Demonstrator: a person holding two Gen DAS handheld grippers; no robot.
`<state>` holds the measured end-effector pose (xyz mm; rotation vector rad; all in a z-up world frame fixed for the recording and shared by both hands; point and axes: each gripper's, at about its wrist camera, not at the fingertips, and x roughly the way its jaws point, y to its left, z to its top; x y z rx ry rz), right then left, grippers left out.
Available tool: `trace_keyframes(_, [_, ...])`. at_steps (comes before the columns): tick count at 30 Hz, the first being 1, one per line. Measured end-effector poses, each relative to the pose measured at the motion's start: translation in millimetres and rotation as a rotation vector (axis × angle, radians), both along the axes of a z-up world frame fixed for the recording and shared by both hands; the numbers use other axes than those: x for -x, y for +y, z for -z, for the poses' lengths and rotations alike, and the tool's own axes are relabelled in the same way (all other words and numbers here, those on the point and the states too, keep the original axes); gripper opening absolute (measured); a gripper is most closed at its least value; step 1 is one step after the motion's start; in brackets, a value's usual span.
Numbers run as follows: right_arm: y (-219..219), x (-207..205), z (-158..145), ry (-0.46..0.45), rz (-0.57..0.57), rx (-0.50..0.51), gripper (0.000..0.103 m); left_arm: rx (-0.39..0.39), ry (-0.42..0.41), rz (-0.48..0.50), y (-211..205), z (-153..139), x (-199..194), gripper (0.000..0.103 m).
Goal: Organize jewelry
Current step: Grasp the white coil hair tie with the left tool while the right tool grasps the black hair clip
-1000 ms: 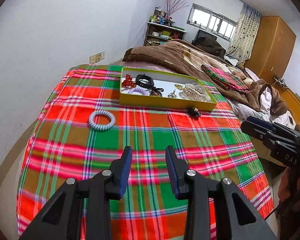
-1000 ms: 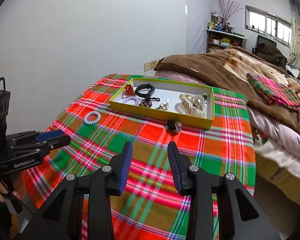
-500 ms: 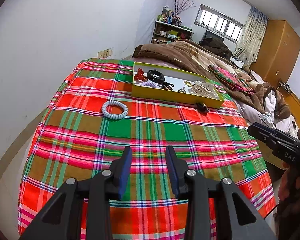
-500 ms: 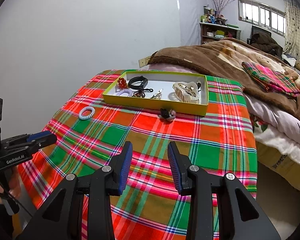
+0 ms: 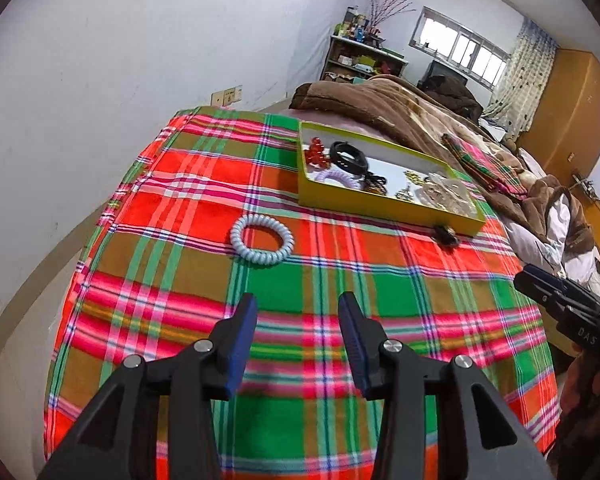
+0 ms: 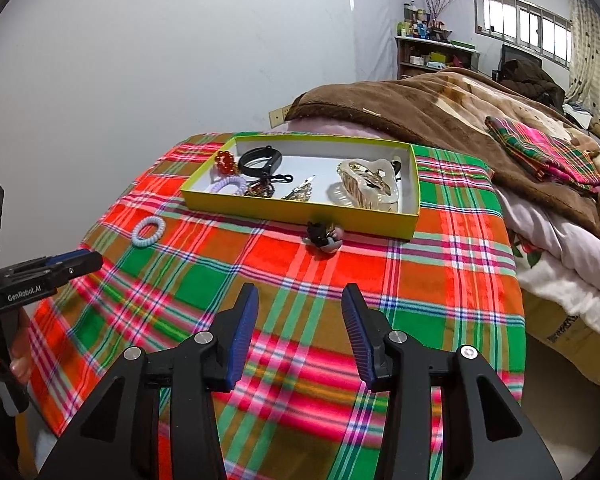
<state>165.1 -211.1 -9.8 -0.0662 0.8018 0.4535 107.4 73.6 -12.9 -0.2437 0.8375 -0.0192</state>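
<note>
Two pieces lie loose outside the yellow box (image 6: 300,210): a pale coil hair tie (image 5: 262,239) out on the plaid cloth (image 5: 300,280), well apart from the box's left end, and a small dark clip (image 6: 323,235) just beside the box's near wall; the rest (red beads, black band, lilac coil, large clear claw clip (image 6: 366,186)) already sits inside.

Coil tie judged light, springy, soft; likely best pinched across one side of the ring, low, so it does not roll off the pads; dark clip small, hard, lumpy, probably slippery; take it across its widest part, from the side away from the box wall.

Left claw (image 5: 297,310) empty, jaws opening, nothing between them, hovering short of the coil tie; right claw (image 6: 300,302) likewise empty and opening, short of the dark clip.

Around: brown blanket (image 6: 440,108) heaped behind the box; folded plaid pillowcase (image 6: 544,152) on it; white wall on the left side; path to both pieces clear, though the box wall crowds the clip.
</note>
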Motion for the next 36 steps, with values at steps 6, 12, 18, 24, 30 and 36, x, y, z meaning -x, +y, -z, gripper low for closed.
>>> trace_keyframes(6, [8, -28, 13, 0.018, 0.001, 0.019, 0.045, 0.036, 0.043, -0.022, 14, 13, -30, 0.044])
trace_keyframes(12, [14, -55, 23, 0.04, 0.008, 0.021, 0.053, 0.008, 0.066, -0.024, 17, 23, -56, 0.044])
trace_keyframes(18, [22, -70, 32, 0.051, -0.001, 0.046, 0.053, -0.01, 0.091, -0.024, 17, 36, -67, 0.044])
trace_keyframes(24, [26, -80, 40, 0.064, 0.0, 0.053, 0.053, -0.049, 0.087, -0.007, 11, 35, -71, 0.044])
trace_keyframes(30, [28, -87, 45, 0.079, 0.015, 0.06, 0.053, -0.079, 0.082, -0.003, 6, 34, -78, 0.044])
trace_keyframes(36, [31, -91, 50, 0.097, 0.022, 0.056, 0.053, -0.116, 0.065, -0.006, 1, 33, -81, 0.039])
